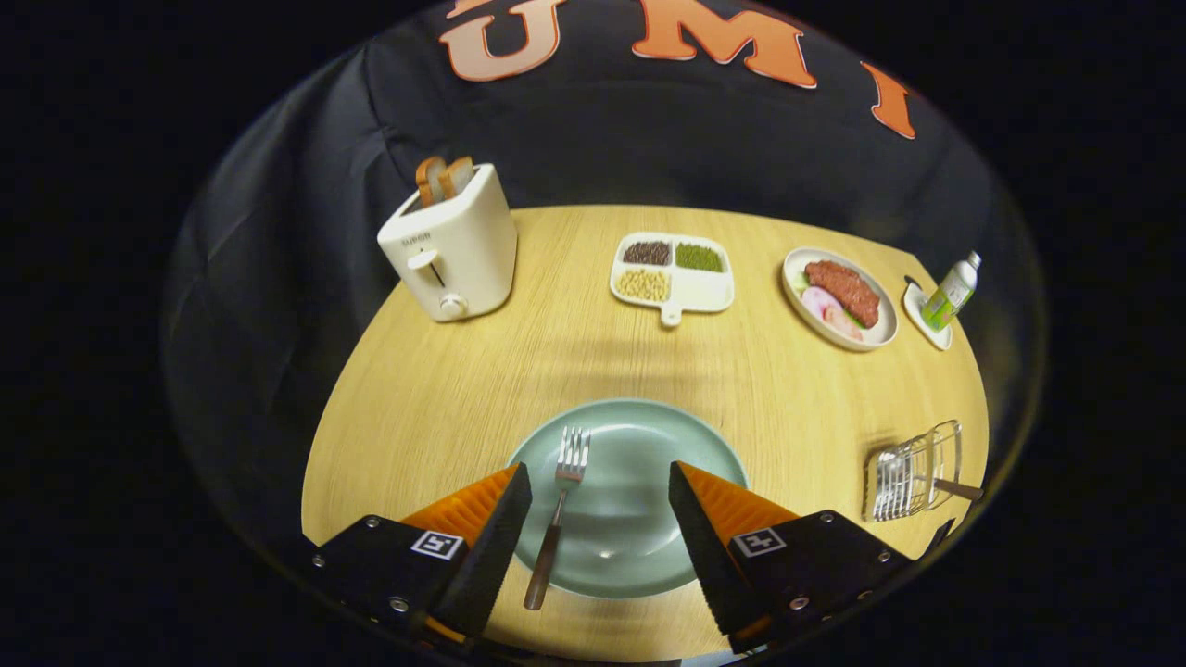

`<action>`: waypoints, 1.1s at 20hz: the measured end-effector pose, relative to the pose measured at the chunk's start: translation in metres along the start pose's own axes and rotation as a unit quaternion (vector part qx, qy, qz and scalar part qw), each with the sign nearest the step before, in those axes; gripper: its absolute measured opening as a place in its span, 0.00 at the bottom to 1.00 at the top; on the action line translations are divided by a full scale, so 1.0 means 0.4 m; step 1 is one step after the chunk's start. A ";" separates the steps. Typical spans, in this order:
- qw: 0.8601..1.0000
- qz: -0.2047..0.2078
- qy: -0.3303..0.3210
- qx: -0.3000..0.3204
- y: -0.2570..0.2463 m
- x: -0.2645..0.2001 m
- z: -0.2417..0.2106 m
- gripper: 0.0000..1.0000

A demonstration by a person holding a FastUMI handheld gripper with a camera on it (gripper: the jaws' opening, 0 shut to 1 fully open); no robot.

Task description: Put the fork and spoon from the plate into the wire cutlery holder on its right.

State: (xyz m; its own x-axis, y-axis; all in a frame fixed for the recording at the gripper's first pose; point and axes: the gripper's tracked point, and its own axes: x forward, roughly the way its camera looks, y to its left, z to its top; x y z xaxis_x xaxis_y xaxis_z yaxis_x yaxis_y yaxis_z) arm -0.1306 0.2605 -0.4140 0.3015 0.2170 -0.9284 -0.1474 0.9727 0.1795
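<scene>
A pale green plate (639,445) lies on the wooden table, right under my fingers. On its left part rests a fork (559,508), tines pointing away, brown handle reaching over the plate's near rim. My gripper (600,482) stands open above the plate, and the fork lies between the fingers, close to the left one. To the right of the plate sits the wire cutlery holder (913,471); a brown-handled utensil (956,487) lies in it with its handle sticking out to the right.
A white toaster (451,245) with bread stands at the back left. A divided dish of beans (672,270) sits at the back centre, a plate of meat (841,296) and a small bottle (950,292) on a saucer at the back right.
</scene>
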 end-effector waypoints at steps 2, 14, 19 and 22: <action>0.999 0.005 0.034 0.000 0.020 0.028 -0.037 0.83; 0.983 0.000 0.182 -0.010 0.080 0.147 -0.171 0.26; 0.982 -0.004 0.188 0.000 0.069 0.149 -0.173 0.11; 0.985 -0.015 0.174 -0.007 0.054 0.147 -0.167 0.06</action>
State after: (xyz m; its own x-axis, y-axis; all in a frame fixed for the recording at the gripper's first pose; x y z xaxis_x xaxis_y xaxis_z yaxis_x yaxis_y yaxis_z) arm -0.1789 0.2887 -0.4865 -0.0351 0.1442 -0.9889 -0.1577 0.9764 0.1479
